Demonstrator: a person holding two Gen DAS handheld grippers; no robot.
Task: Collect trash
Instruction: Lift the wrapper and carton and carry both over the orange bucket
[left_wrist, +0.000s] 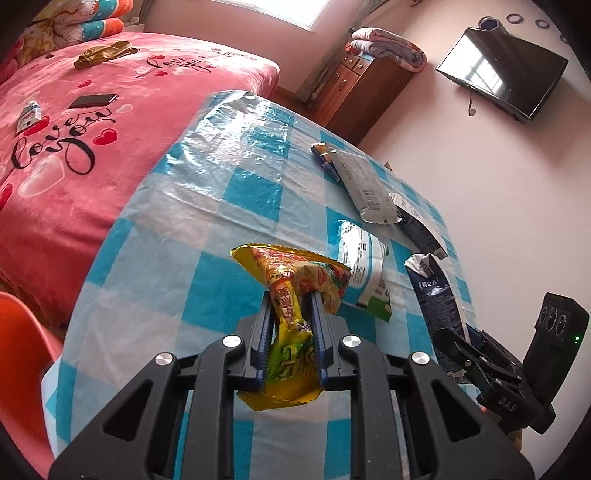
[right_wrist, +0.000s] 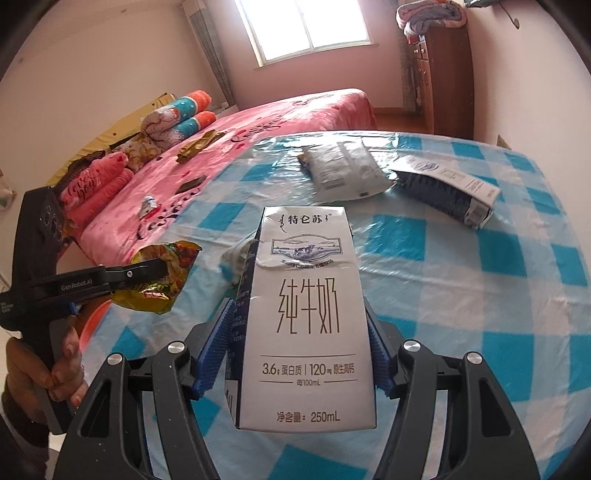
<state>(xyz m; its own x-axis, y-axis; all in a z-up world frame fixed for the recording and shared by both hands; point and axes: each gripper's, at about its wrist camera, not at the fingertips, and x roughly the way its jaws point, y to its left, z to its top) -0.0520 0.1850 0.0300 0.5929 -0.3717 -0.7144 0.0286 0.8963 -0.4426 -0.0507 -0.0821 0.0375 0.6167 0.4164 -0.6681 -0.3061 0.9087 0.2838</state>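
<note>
Bedroom table under blue-checked cloth (left_wrist: 221, 206) | left gripper (left_wrist: 289, 295) clenched on yellow snack wrapper (left_wrist: 291, 317), bottom centre of left view | right gripper (right_wrist: 301, 306) grasping milk carton (right_wrist: 303, 325), bottom centre of right view | white pouch (right_wrist: 343, 170) and flattened carton (right_wrist: 447, 188) lying beyond, upper right | pink bed (left_wrist: 74, 147) behind, upper left

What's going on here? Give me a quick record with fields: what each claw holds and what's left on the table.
left gripper: shut on a yellow snack wrapper
right gripper: shut on a white milk carton
table: blue-and-white checked cover
left on table: grey-white pouch; dark flattened carton; green-and-white packet
</note>
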